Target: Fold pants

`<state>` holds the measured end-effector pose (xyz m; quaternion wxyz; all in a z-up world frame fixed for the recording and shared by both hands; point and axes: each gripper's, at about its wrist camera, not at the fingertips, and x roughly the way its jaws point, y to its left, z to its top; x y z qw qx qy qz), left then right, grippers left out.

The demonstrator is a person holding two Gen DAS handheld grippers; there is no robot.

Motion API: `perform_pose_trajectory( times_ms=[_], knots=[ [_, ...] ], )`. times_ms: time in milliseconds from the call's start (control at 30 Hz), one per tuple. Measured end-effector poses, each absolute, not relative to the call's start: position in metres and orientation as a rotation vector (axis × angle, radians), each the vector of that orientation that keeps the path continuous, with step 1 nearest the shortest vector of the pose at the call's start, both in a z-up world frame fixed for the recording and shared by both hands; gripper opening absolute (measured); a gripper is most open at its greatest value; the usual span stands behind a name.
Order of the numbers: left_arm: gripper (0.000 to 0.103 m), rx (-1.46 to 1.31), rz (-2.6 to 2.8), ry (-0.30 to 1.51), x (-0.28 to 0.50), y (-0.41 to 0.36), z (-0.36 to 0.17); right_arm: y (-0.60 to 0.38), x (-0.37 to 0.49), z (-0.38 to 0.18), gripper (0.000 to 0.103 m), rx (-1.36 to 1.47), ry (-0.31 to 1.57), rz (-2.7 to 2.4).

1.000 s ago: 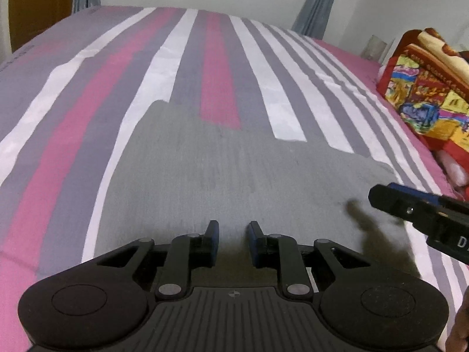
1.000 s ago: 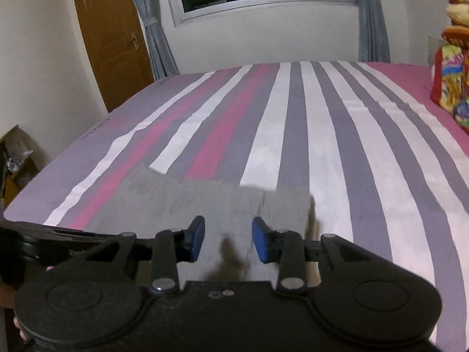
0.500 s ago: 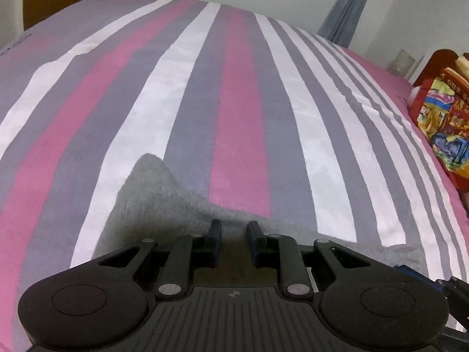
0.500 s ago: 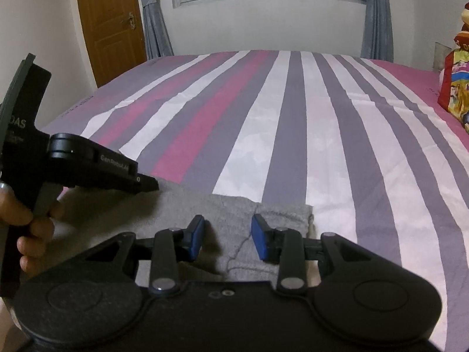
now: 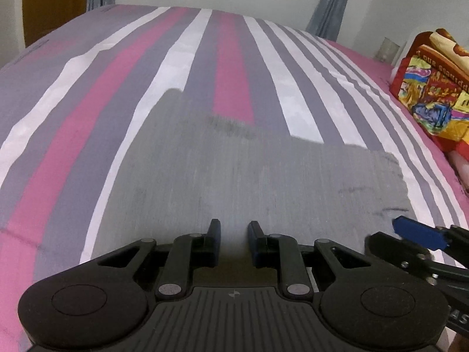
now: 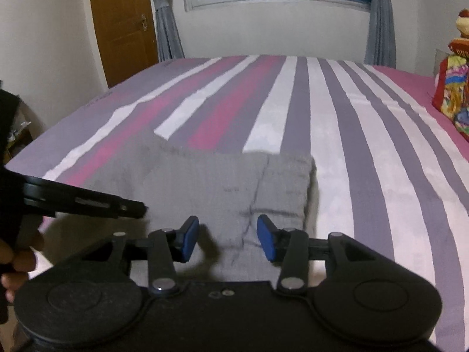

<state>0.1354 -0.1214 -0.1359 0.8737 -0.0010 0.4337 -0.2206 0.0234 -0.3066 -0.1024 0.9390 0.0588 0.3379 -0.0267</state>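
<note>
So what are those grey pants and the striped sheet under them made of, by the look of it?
The grey pants look like a soft matte knit, perhaps fleece or jersey: a fuzzy surface and thick rounded edges. The striped sheet looks like thin, smooth woven fabric, possibly cotton, lying flat with fine wrinkles. The blur makes both uncertain.

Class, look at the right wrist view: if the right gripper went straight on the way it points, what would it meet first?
Probably the grey pants. The right gripper is open, its fingers aimed over the folded cloth lying on the striped bed. How high it is above the cloth is unclear, so it might pass over and meet the bed beyond.
</note>
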Motion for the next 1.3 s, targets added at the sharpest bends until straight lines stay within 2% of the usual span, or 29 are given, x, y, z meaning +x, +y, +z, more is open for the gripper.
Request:
perform_pose_trajectory(
  times_ms=[200,300,567,700,933,1000,1067,1100,1300],
  knots=[
    [0.021,0.022,-0.445,0.914,0.115,-0.119,-0.130,-0.306,0.012,-0.091,0.045,0.156,0.676,-0.059],
    [0.022,0.030,-0.436,0.909,0.104,-0.116,-0.128,-0.304,0.005,-0.088,0.050,0.159,0.660,-0.066],
    [0.022,0.047,-0.430,0.900,0.089,-0.115,-0.126,-0.306,0.003,-0.094,0.050,0.165,0.705,-0.059],
    [0.023,0.026,-0.417,0.903,0.088,-0.107,-0.122,-0.312,-0.001,-0.088,0.064,0.188,0.689,-0.065],
    [0.025,0.027,-0.387,0.875,0.093,-0.087,-0.114,-0.326,-0.002,-0.090,0.068,0.275,0.715,-0.061],
    [0.030,0.020,-0.377,0.872,0.098,-0.082,-0.112,-0.336,0.000,-0.096,0.069,0.334,0.735,-0.058],
    [0.055,0.008,-0.360,0.865,0.104,-0.072,-0.112,-0.347,0.001,-0.101,0.070,0.401,0.755,-0.058],
    [0.059,0.004,-0.354,0.858,0.107,-0.068,-0.112,-0.352,0.001,-0.105,0.073,0.429,0.764,-0.057],
    [0.060,-0.022,-0.349,0.884,0.127,-0.049,-0.124,-0.379,0.005,-0.124,0.085,0.588,0.807,-0.028]
  ],
)
